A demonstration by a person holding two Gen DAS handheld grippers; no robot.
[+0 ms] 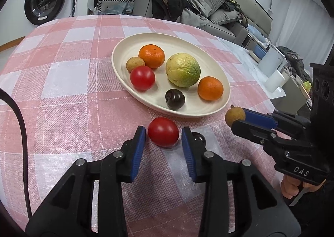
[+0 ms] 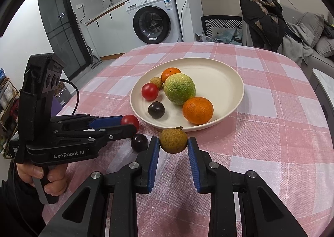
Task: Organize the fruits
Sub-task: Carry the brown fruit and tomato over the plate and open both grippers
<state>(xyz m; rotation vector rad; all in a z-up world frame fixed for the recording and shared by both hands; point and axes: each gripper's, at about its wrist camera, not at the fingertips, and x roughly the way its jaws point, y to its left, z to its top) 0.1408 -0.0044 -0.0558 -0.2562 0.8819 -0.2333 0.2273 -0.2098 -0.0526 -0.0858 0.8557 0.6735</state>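
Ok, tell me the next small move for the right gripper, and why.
Probably carry the longan forward over the plate rim and release: the right gripper is shut on it just short of the plate, where the other fruit already sits.

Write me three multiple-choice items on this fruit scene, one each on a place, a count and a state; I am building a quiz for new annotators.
1. Where does the loose dark cherry lie?
A. on the tablecloth, beside the left gripper
B. on the plate
C. on the washing machine

2. How many fruits lie on the plate?
A. three
B. six
C. nine

3. What does the right gripper hold?
A. nothing, its jaws are wide apart
B. an orange
C. a small brown longan

Answers:
1 A, the cherry sits on the cloth just off the plate's near rim, next to the left gripper's finger.
2 B, two oranges, one green-yellow fruit, one red tomato, one longan and one dark cherry.
3 C, both blue pads press on the longan's sides.
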